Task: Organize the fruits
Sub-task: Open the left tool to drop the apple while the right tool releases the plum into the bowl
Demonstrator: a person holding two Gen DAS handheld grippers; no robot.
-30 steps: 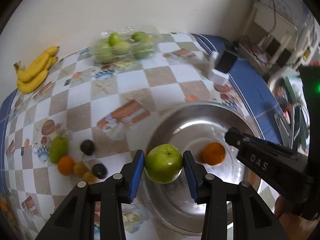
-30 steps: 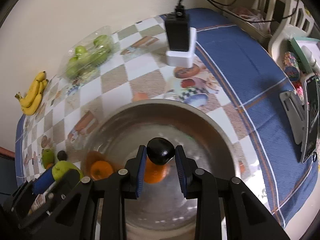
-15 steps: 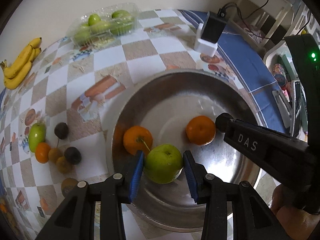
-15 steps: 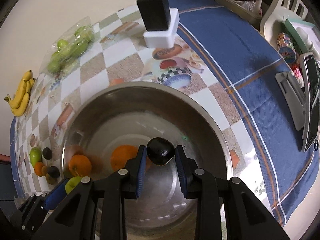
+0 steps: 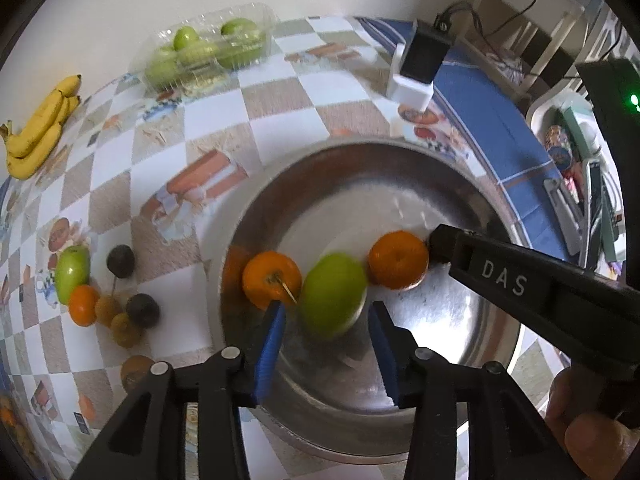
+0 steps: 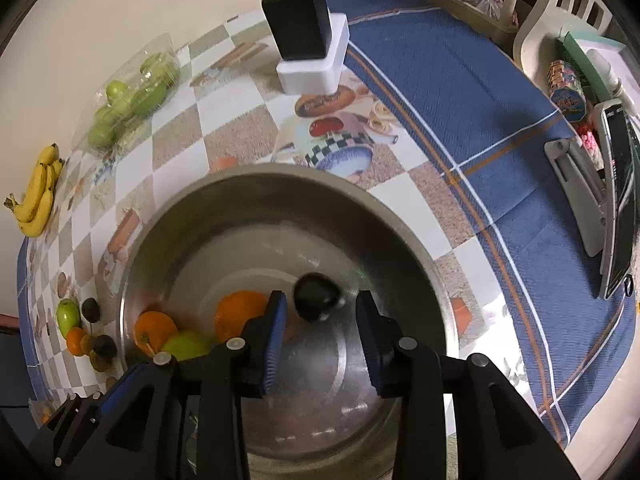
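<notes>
Green apple (image 5: 333,294) and dark fruit (image 6: 316,295) now loose between just-opened jaws.

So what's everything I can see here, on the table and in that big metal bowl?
bowl: one, shiny steel, middle of the table
oranges in the bowl: two, orange, either side of the green apple
green apple: one, blurred, in the bowl, clear of the left gripper's pads
dark fruit: one, blackish, in the bowl, clear of the right gripper's pads
loose fruit pile: several, green, orange, brown and dark, on the cloth left of the bowl
bananas: one bunch, yellow, far left by the wall
clear pack of green fruit: one, by the wall
black device on a white base: one, behind the bowl
tablecloth: one, checked and blue
left gripper: black, blue pads, jaws just opened
right gripper: the same, jaws just opened
</notes>
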